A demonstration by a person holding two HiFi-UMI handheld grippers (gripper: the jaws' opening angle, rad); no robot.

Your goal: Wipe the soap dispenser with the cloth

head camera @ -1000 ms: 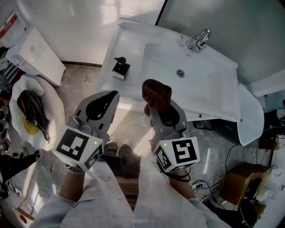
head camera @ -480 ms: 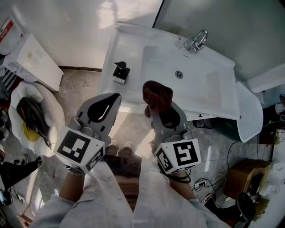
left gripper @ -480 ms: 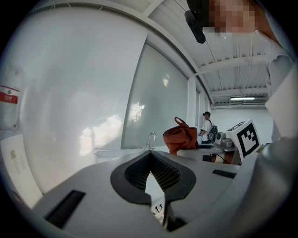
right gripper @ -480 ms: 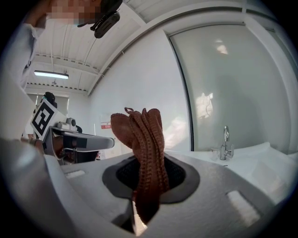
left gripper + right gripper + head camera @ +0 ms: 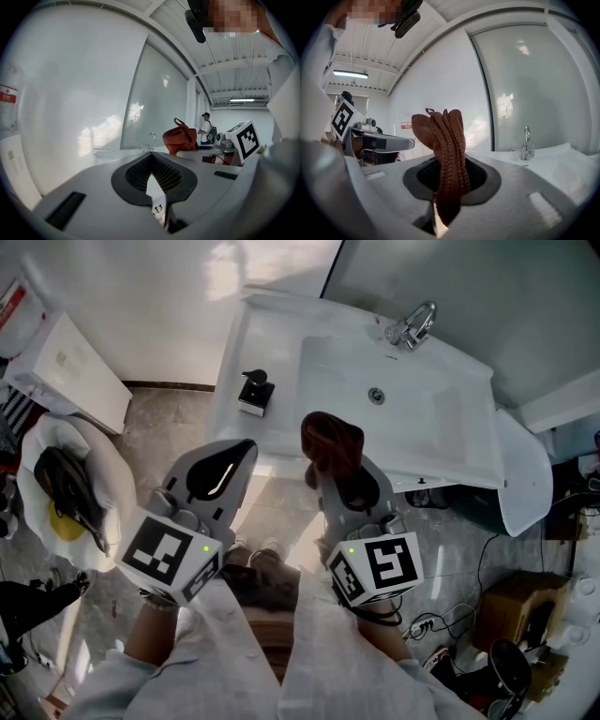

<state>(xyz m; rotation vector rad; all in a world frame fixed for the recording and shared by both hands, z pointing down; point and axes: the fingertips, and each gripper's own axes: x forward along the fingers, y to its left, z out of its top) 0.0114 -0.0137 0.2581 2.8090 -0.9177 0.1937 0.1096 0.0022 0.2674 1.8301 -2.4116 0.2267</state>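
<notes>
I'm in a washroom: a white sink (image 5: 412, 427), tap (image 5: 415, 324) and soap dispenser (image 5: 254, 390) ahead. Cables (image 5: 441, 624) and a cardboard box (image 5: 511, 610) lie right.

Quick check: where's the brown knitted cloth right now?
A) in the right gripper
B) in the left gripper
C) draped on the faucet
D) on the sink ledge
A: the brown knitted cloth stands up from between the jaws of the right gripper, clamped there, while the left gripper holds nothing.

Open approach from the front.
Bare ledge (image 5: 261, 338) around soap dispenser (image 5: 254, 392); basin (image 5: 412, 423) just beside, faucet (image 5: 413, 326) well apart at the back.
</notes>
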